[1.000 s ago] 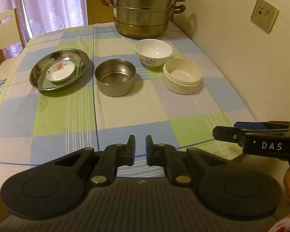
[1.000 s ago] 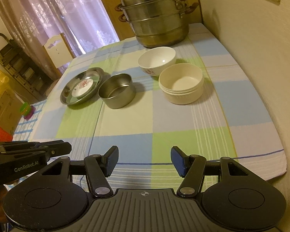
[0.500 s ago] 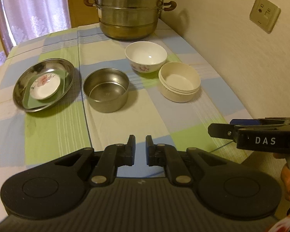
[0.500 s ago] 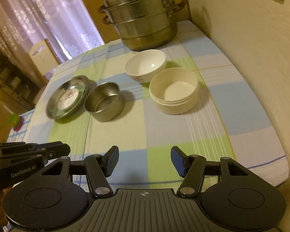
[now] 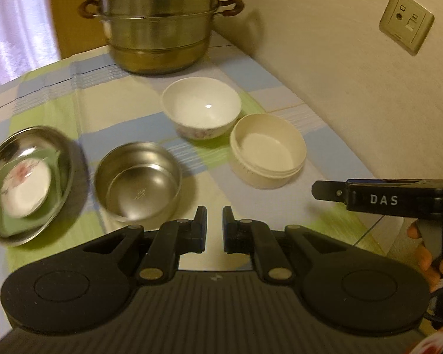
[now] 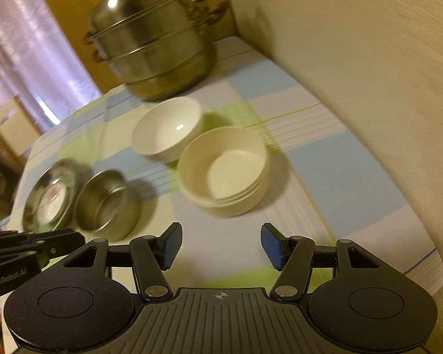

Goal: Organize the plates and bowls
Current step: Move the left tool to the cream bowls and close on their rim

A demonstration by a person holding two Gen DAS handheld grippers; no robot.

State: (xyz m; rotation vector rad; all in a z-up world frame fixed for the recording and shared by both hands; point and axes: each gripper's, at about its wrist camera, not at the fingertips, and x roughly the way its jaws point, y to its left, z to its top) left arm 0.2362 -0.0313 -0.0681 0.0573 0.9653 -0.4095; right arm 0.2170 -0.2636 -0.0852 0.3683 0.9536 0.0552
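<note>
On the checked tablecloth stand a white flowered bowl (image 5: 202, 109), a cream ribbed bowl (image 5: 268, 153), a steel bowl (image 5: 138, 183) and a steel plate (image 5: 23, 177) that holds a green dish and a small white flowered saucer (image 5: 25, 188). My left gripper (image 5: 214, 228) is shut and empty, just short of the steel bowl. My right gripper (image 6: 221, 243) is open and empty, just short of the cream bowl (image 6: 224, 171). The white bowl (image 6: 167, 128), steel bowl (image 6: 107, 203) and steel plate (image 6: 48, 197) also show in the right wrist view.
A tall steel steamer pot (image 5: 159, 26) stands at the back of the table. A wall (image 5: 354, 73) with a socket plate (image 5: 406, 25) runs along the right edge. Curtains (image 6: 29, 67) and a chair are beyond the far left.
Both grippers have moved forward toward the bowls, which now look larger. The left stays shut and the right stays open. No dish has moved.
</note>
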